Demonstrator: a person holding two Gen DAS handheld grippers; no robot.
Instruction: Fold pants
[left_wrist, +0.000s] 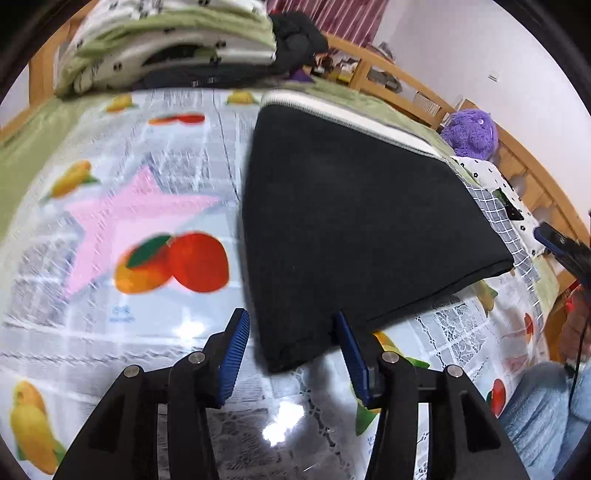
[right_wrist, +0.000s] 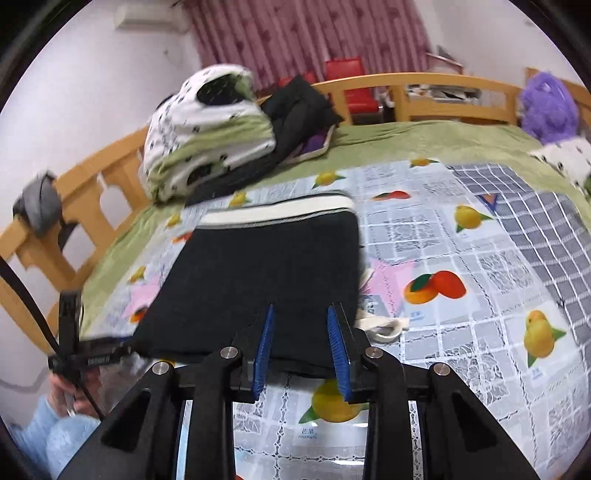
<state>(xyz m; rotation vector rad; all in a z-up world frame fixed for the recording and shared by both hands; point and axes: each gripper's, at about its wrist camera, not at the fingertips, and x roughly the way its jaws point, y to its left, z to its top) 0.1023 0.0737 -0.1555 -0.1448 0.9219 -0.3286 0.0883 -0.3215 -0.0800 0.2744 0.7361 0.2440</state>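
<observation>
The black pants (left_wrist: 351, 221) lie folded into a flat rectangle on the fruit-print cloth (left_wrist: 129, 221), with the white waistband (left_wrist: 351, 114) at the far end. My left gripper (left_wrist: 291, 321) is open, its blue pads on either side of the near left corner of the fold. In the right wrist view the pants (right_wrist: 266, 273) lie straight ahead, waistband (right_wrist: 280, 212) far. My right gripper (right_wrist: 301, 314) is open over the near edge. A white drawstring (right_wrist: 384, 326) pokes out at the right side. The left gripper (right_wrist: 74, 332) shows at the left edge.
Folded green and white bedding (right_wrist: 207, 136) and a dark garment (right_wrist: 299, 110) sit at the head of the bed. A purple plush toy (right_wrist: 546, 107) sits by the wooden rail (right_wrist: 443, 81). A grey checked cloth (right_wrist: 535, 221) lies to the right.
</observation>
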